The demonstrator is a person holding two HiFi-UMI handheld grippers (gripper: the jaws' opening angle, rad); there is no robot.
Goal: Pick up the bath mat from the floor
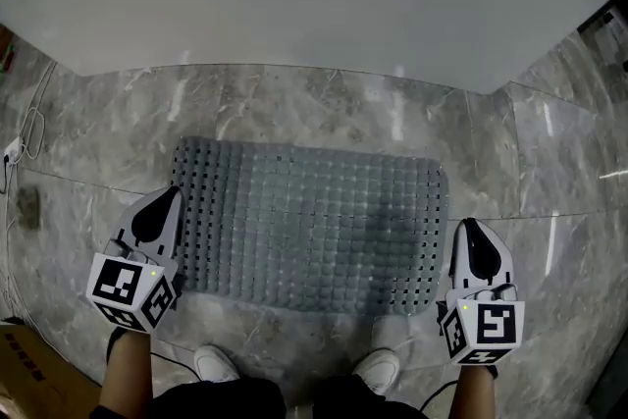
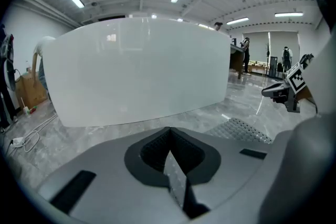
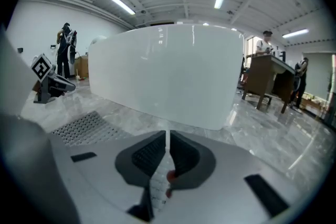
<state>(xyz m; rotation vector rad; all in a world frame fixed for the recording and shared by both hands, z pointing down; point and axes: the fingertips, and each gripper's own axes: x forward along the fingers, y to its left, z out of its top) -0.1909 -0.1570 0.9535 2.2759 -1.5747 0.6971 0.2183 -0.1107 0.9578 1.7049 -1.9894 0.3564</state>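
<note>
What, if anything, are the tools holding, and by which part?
Nothing is held. The left tool and right tool are shut and empty; the bath mat lies flat on the floor between them.

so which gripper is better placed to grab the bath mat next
Left, narrowly: the left gripper looks right at the edge of the bath mat; the right gripper sits slightly off it. Both are shut.
</note>
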